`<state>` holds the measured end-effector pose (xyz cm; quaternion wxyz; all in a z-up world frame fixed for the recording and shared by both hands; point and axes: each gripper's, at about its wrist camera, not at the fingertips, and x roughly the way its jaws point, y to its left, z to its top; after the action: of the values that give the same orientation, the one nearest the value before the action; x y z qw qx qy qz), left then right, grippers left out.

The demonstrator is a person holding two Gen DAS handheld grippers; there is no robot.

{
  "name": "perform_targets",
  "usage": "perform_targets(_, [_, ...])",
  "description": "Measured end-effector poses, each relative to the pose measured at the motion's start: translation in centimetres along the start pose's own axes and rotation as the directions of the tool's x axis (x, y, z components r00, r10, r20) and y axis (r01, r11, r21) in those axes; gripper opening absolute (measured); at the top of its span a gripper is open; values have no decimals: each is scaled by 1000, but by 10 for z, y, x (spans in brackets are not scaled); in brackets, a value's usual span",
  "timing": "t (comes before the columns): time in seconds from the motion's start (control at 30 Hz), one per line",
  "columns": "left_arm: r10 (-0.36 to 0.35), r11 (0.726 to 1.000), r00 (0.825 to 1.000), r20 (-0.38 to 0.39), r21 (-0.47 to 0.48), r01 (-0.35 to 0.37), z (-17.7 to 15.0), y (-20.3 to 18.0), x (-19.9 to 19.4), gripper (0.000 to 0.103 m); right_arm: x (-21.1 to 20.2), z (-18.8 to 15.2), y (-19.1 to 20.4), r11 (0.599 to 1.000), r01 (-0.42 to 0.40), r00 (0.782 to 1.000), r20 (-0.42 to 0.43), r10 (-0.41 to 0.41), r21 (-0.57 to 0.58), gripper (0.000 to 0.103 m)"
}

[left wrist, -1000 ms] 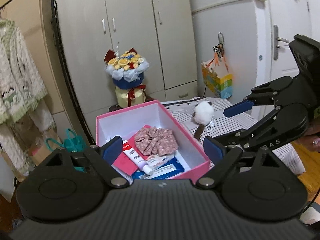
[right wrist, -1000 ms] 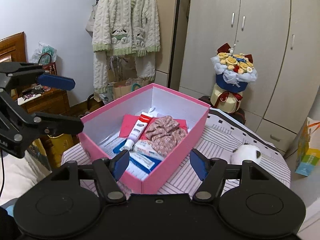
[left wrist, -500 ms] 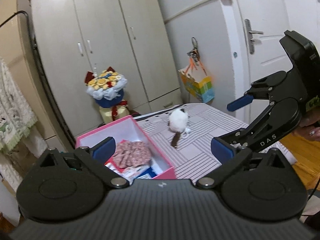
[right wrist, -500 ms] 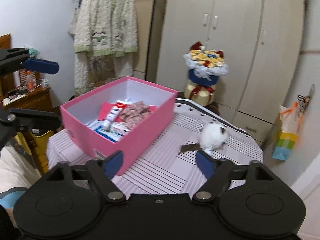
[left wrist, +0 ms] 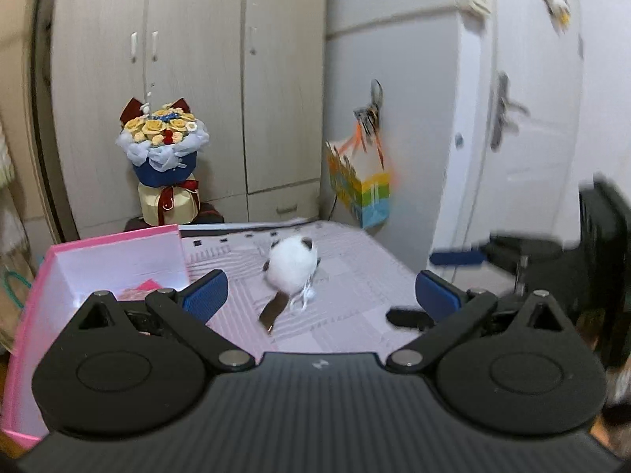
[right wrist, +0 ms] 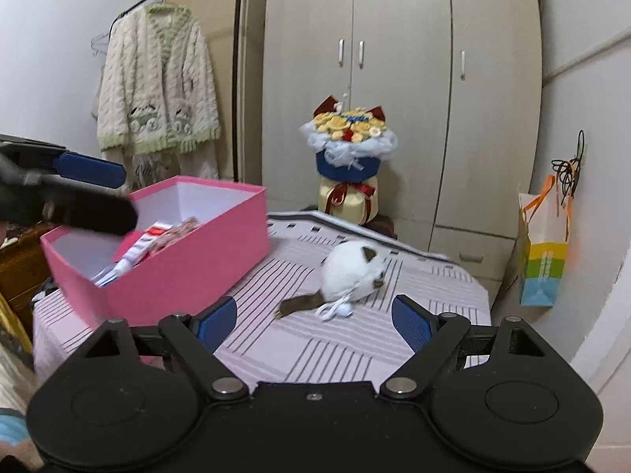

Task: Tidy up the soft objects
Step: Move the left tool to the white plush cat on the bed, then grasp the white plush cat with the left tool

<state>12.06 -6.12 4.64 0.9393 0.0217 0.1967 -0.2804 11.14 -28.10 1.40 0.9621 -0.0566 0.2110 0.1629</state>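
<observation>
A white fluffy plush toy (left wrist: pixel 291 266) with a brown tail lies on the striped table; it also shows in the right wrist view (right wrist: pixel 352 272). A pink open box (right wrist: pixel 189 252) stands left of it, holding a floral scrunchie, a tube and packets; its wall shows in the left wrist view (left wrist: pixel 118 240). My left gripper (left wrist: pixel 321 293) is open and empty, a short way before the toy. My right gripper (right wrist: pixel 314 321) is open and empty, near the toy. Each gripper shows in the other's view: the right one (left wrist: pixel 457 257), the left one (right wrist: pixel 88 169).
The striped tablecloth (right wrist: pixel 339 339) covers the table. A flower bouquet (right wrist: pixel 349 157) stands behind it by the wardrobe. A colourful paper bag (right wrist: pixel 544 252) hangs at the right wall. A knitted cardigan (right wrist: pixel 157 86) hangs at the left.
Both grippers have swung right, away from the pink box and toward the plush toy, which now sits centred between the fingers. Both stay open.
</observation>
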Motion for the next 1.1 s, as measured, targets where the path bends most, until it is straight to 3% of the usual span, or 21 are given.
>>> perform_targets(0.2, [-31,992,999,10,-121,32,8,9,50,100,34,3,-29,998,-65,998,6,65,4,89])
perform_targets(0.33, [-30,980,999,-24,-197,25,6,13,91,97,63,4,-47,990,-130,991,-17,130,47,89])
perform_targets(0.4, [-42,961,997,-61,-276,23,6,20,112,89,84,4,-55,981,-182,980,-65,186,61,84])
perform_targets(0.47, [-72,936,995,-71,-349,43,9,27,133,89,99,3,-61,977,-204,976,-65,207,55,82])
perform_targets(0.6, [-4,933,994,-106,-358,-35,14,32,167,88,124,2,-73,976,-206,976,-50,210,67,83])
perform_targets(0.73, [33,915,983,-180,-391,-102,11,41,201,81,149,2,-85,972,-213,974,-62,220,102,87])
perform_targets(0.9, [87,872,970,-227,-453,-185,5,55,232,78,180,1,-93,969,-220,969,-91,231,114,89])
perform_targets(1.03, [68,840,966,-250,-508,-191,-4,63,248,77,203,1,-98,964,-224,961,-131,243,141,89])
perform_targets(1.1, [79,798,961,-264,-561,-219,-13,67,252,77,211,-1,-98,955,-254,948,-156,277,151,89])
